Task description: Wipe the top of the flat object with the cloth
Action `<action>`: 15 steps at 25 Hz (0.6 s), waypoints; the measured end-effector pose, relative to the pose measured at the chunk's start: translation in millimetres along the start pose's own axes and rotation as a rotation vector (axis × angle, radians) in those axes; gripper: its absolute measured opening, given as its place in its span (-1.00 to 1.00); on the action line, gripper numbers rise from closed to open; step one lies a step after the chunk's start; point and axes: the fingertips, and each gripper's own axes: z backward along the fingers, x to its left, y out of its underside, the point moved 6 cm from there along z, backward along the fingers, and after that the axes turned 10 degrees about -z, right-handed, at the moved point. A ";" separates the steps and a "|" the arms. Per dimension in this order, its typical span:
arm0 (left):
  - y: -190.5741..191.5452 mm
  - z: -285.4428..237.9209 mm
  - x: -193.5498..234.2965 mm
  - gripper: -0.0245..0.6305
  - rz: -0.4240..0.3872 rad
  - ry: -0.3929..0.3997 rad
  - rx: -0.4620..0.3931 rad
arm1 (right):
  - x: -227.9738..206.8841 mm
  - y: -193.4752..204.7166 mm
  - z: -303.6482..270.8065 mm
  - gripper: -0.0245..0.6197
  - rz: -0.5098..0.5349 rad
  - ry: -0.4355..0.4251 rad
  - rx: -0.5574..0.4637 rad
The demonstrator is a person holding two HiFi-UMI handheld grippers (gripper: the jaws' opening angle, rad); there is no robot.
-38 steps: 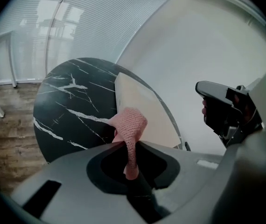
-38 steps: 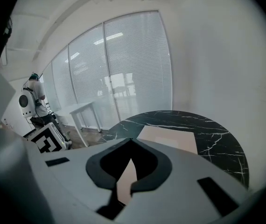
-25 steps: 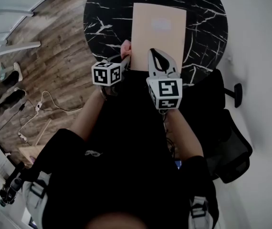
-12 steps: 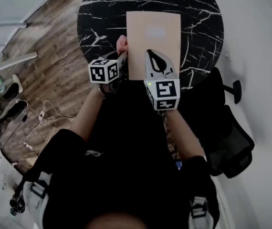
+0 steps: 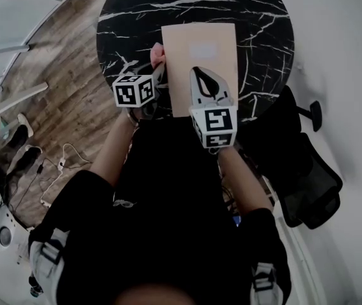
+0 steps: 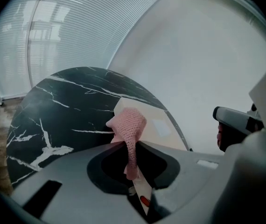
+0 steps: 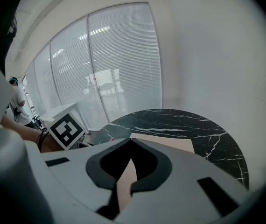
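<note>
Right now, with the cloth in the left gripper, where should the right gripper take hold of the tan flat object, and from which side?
Probably the near short edge of the tan flat object, from the person's side: it lies flat on the table, and that edge is nearest the right gripper.

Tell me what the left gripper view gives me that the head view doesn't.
Only the left gripper view: the left gripper's jaws shut on the pink cloth, which sticks up past them, and the window blinds. Only the head view: most of the tan board's top, the right gripper's tips over its near edge, the black chair and wooden floor. Both: the black marble table, the board and the cloth at the board's left edge.
</note>
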 end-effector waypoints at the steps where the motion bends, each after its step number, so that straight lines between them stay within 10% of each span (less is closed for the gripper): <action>1: -3.6 -2.0 1.9 -0.80 -0.004 0.003 0.003 | -0.4 -0.9 -2.6 -0.94 -0.005 0.004 0.001; 15: -64.1 -29.8 31.6 -0.80 -0.097 0.044 0.035 | -12.5 -19.8 -35.8 -0.94 -0.074 0.077 0.006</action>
